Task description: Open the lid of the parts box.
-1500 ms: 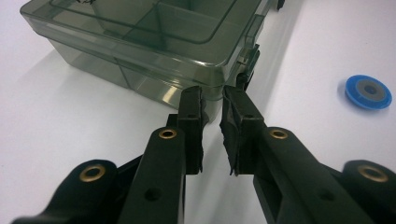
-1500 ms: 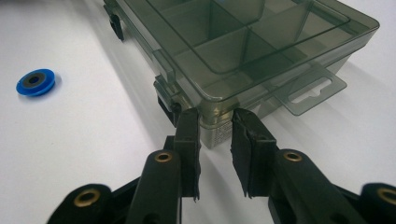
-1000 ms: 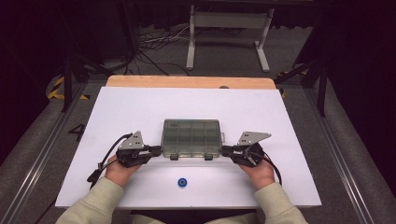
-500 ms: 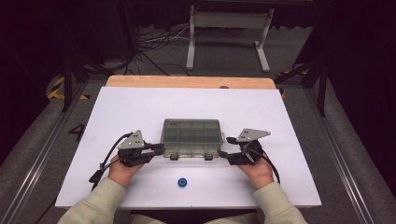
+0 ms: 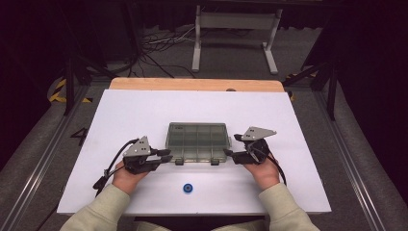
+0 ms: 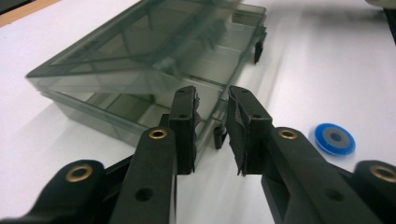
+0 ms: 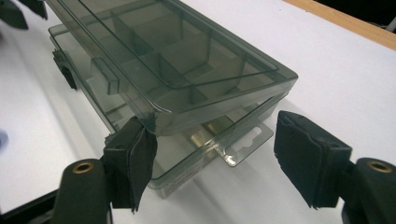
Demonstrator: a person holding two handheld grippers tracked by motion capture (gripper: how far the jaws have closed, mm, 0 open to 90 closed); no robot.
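Since a moment ago our right claw (image 7: pixel 215 154) has spread wide, freeing the box's corner; our left claw (image 6: pixel 211 133) has just been parting slightly. The smoky, ribbed plastic box (image 5: pixel 197 141), lid ajar, sits mid-desk (image 5: pixel 120 115), beyond a round blue disc (image 5: pixel 187 187) near the front edge.

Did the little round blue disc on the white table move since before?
No. The little round blue disc sits at the same spot near the white table's front edge, in front of the clear compartment box.

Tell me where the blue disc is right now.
High view: the blue disc lies on the table's near edge, just in front of the box, between both hands.
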